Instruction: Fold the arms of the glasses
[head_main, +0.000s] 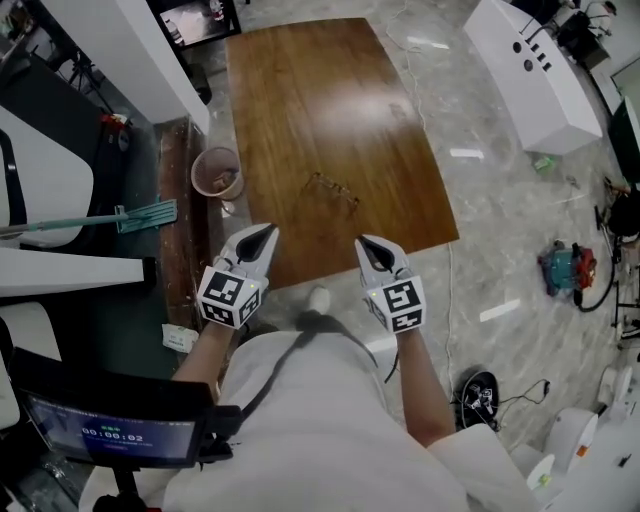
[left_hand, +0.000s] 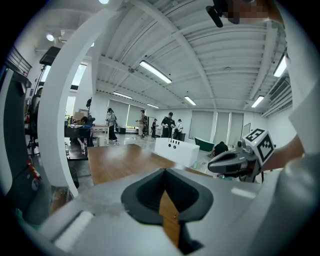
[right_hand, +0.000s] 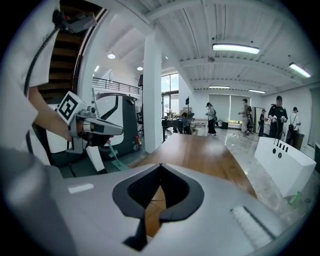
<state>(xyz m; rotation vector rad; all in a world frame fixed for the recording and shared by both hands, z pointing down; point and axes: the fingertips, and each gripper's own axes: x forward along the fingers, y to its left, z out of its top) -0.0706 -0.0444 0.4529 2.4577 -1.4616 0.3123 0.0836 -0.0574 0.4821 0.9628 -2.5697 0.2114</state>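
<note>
Brown wood makes up the long worktop (head_main: 300, 100), which stands on a shiny grey floor (head_main: 500, 200) in a big bright room. The glasses (head_main: 333, 190) lie flat on the wood, about in the middle of its near half.

They look thin and small, so I think they are light and easy to bend or snap. The wood is smooth, so they may slide when pushed. A good plan would be to hold the front part by one corner with one claw and push an arm near its hinge with the other (not on the lens, which could get scratched).

Their long side runs on a slant, from up-left to down-right in the head view. Which way the arms point is too small to tell.

Closer in, the left claw (head_main: 268, 232) and the right claw (head_main: 364, 243) hang by the near edge of the worktop, apart from the glasses and pointing toward them. Each one is pressed together with nothing inside. The two gripper views show only wood through the little gap. So the folding has not begun.

A pink bin (head_main: 217, 172) and a green mop (head_main: 145, 215) sit off to the left.
</note>
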